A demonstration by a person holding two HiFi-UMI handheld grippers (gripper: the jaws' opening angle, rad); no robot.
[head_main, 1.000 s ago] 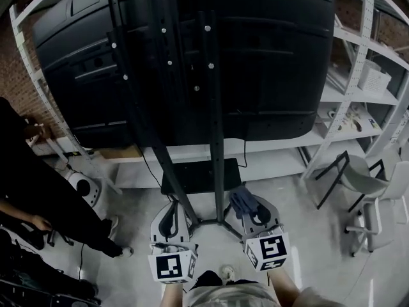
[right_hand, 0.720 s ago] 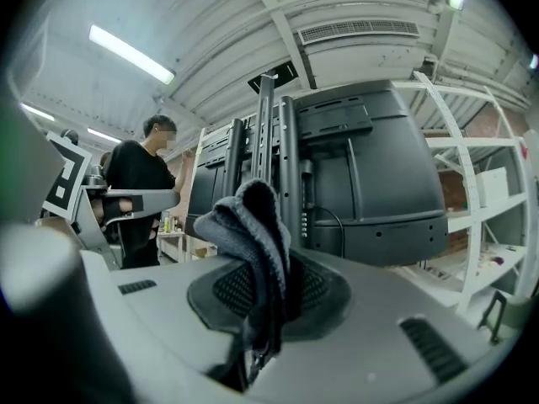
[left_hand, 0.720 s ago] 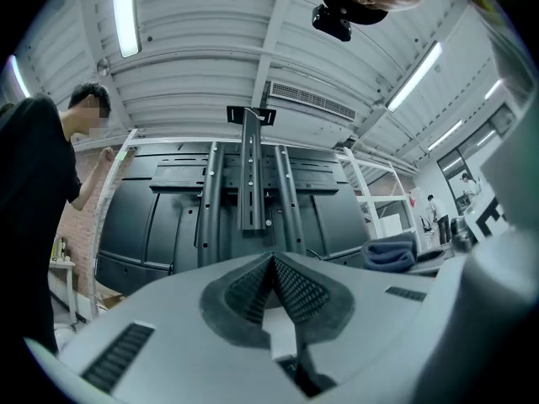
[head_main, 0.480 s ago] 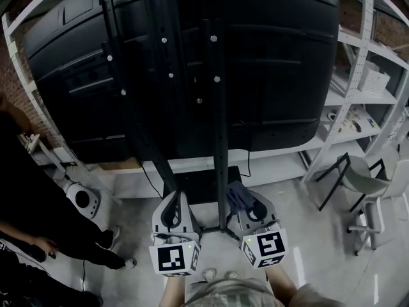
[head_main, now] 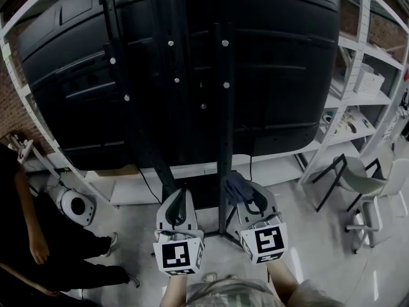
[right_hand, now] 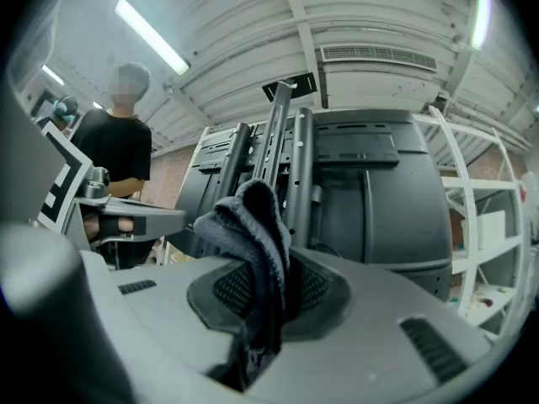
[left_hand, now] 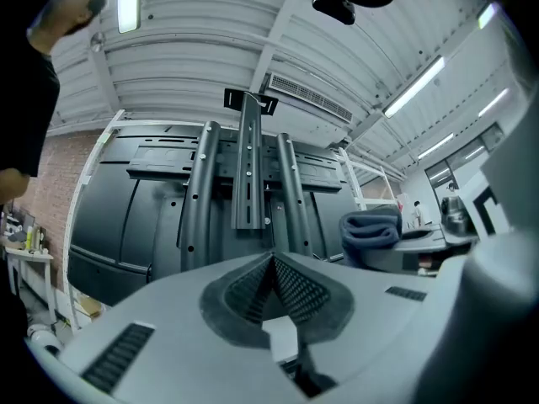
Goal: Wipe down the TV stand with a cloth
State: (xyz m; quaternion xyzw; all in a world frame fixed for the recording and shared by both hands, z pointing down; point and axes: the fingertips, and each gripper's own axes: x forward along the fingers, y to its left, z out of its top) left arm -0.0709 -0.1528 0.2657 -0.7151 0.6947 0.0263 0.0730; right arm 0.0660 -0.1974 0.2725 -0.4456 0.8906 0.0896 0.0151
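Note:
The TV stand (head_main: 225, 126) is a black frame with upright posts, carrying a big black TV (head_main: 281, 62) seen from behind. Both grippers hover low in front of its posts. My right gripper (head_main: 241, 192) is shut on a dark blue-grey cloth (head_main: 234, 187), which bunches above the jaws just right of the right post. In the right gripper view the cloth (right_hand: 253, 225) hangs between the pads, with the stand's posts (right_hand: 295, 167) behind it. My left gripper (head_main: 180, 203) is shut with nothing in it. Its pads (left_hand: 290, 286) meet in the left gripper view, facing the posts (left_hand: 249, 183).
White metal shelving (head_main: 358, 107) runs behind and to the right of the stand. A grey chair (head_main: 364, 178) stands at the right. A person in black (head_main: 38, 248) is at the left beside a round white device (head_main: 77, 204). Cables hang by the stand's base.
Both grippers have risen and moved a little forward, closer to the stand's posts. The person at the left has shifted further left and down.

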